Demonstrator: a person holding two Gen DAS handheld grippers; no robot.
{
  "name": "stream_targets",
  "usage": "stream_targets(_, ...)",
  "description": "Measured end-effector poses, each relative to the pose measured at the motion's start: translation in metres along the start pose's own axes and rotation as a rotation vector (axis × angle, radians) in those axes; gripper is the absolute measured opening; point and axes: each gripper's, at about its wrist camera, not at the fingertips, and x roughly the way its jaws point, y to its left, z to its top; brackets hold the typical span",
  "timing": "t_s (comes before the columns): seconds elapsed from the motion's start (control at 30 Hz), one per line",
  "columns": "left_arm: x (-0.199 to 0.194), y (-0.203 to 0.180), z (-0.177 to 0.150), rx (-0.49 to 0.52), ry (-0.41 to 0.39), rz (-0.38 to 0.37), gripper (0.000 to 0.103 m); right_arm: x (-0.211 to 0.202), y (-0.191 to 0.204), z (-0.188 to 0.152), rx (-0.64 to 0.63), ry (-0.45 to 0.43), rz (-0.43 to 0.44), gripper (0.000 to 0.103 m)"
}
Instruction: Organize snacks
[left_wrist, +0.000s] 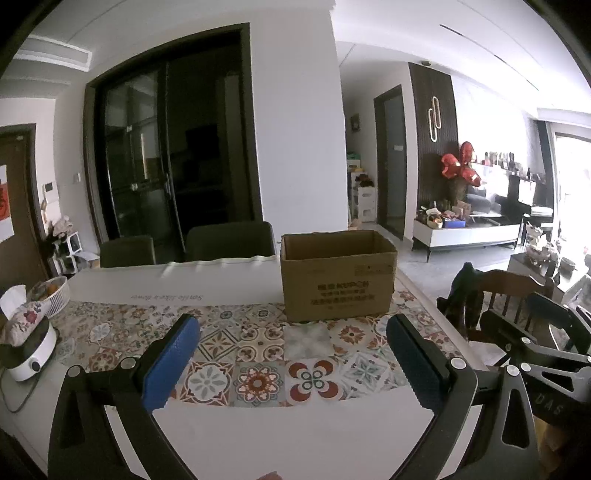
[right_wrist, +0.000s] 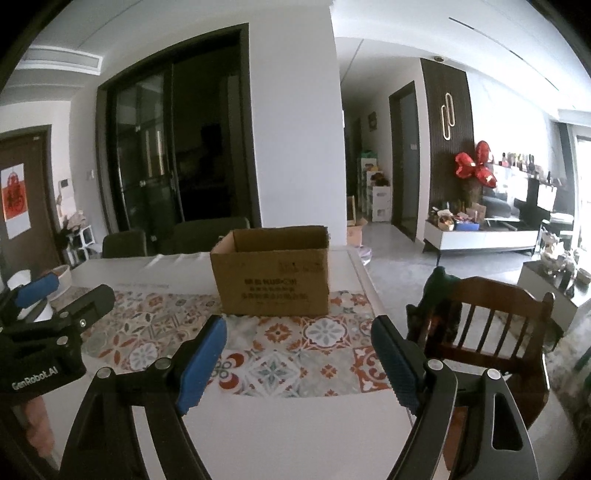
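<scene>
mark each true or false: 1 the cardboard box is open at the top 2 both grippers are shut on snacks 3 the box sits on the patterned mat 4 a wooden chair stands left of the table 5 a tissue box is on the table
1. True: the cardboard box has no lid on it.
2. False: the left gripper and right gripper are both open and hold nothing.
3. True: it rests on the far edge of the patterned mat.
4. False: the wooden chair stands to the right of the table.
5. True: the tissue box sits at the left end.
</scene>
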Motion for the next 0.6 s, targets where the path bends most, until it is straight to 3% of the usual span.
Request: stream_targets(0.6,-0.0067,-0.0013,-0.0034,0.000,-0.008,-0.001,0.103,-0.0099,-0.0004,-0.0073,-0.006,-0.014,-0.008,0.081)
